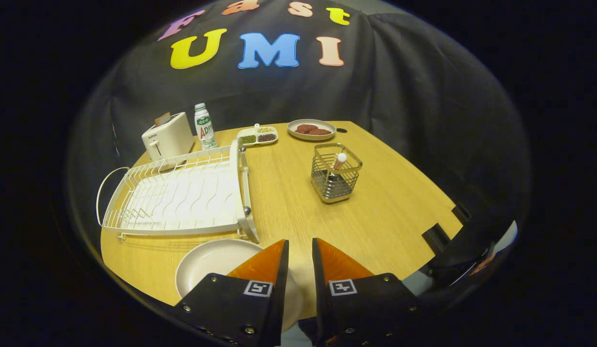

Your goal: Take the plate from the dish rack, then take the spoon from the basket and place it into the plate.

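A pale round plate (214, 265) lies flat on the wooden table (375, 217), just in front of the white dish rack (182, 197), whose slots are bare. The plate sits below my left finger, which hides part of its right side. Further ahead and a little right stands a wire basket (336, 185) with a spoon upright in it, its white rounded handle end (340, 157) poking above the rim. My gripper (299, 241) hovers above the near table edge, well short of the basket. Its fingers stand a narrow gap apart with nothing between them.
Along the far edge of the table stand a cream toaster (167, 137), a white bottle with a green label (205, 126), a divided snack tray (258, 136) and a plate with brown patties (311, 129). Bare wood lies between the fingers and the basket.
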A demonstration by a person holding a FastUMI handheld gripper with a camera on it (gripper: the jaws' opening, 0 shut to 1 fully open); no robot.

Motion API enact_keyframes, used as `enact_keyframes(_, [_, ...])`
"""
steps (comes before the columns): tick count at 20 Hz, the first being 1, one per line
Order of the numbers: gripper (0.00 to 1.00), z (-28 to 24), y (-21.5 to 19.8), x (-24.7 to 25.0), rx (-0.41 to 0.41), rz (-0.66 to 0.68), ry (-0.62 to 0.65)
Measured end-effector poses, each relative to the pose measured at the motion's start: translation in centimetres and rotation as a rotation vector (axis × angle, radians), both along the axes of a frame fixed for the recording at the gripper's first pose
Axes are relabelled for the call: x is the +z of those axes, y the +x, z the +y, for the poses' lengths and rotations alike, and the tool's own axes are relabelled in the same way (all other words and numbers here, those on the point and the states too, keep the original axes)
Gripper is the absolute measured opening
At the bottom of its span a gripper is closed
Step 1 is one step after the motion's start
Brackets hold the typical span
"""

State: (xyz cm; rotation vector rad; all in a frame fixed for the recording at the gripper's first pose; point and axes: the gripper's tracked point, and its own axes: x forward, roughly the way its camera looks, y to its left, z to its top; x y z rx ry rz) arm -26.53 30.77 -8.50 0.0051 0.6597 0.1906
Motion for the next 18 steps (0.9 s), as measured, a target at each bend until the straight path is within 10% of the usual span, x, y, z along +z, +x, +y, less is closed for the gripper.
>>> enact_keyframes(18, [0.28,-3.1,11.5,2.5,-0.165,-0.063,-0.110])
